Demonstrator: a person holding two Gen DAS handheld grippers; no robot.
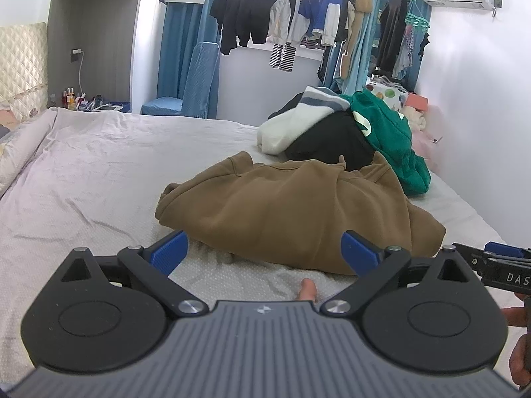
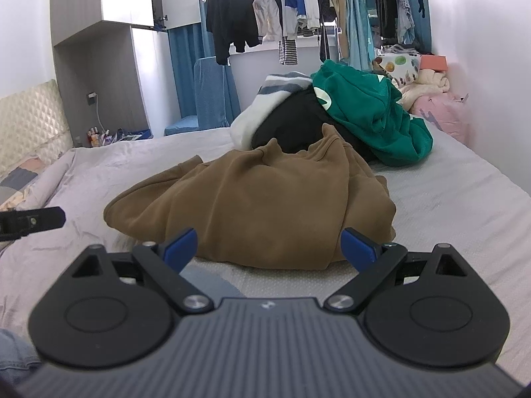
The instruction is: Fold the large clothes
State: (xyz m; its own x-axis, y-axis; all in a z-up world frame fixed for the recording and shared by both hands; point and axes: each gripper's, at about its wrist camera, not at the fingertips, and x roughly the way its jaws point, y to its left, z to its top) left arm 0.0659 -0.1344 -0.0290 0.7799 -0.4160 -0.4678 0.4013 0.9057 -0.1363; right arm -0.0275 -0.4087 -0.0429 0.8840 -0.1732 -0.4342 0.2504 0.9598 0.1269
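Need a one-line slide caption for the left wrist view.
Open left tongs hover before a crumpled brown sweatshirt on the bed, unfolded clothes piled behind.

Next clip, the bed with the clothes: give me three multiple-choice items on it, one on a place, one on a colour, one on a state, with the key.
1. Where does the green garment lie?
A. On the pile behind the brown sweatshirt
B. On the blue chair
C. Between the jaws

2. What colour is the garment nearest the grippers?
A. White
B. Brown
C. Green

3. How do the left gripper and right gripper stand?
A. Both shut on cloth
B. One open, one shut
C. Both open, holding nothing

Key: A, it sits atop the black and white clothes further back on the bed; B, brown cloth lies just ahead of the fingertips; C, each wrist view shows wide jaws with no cloth gripped.
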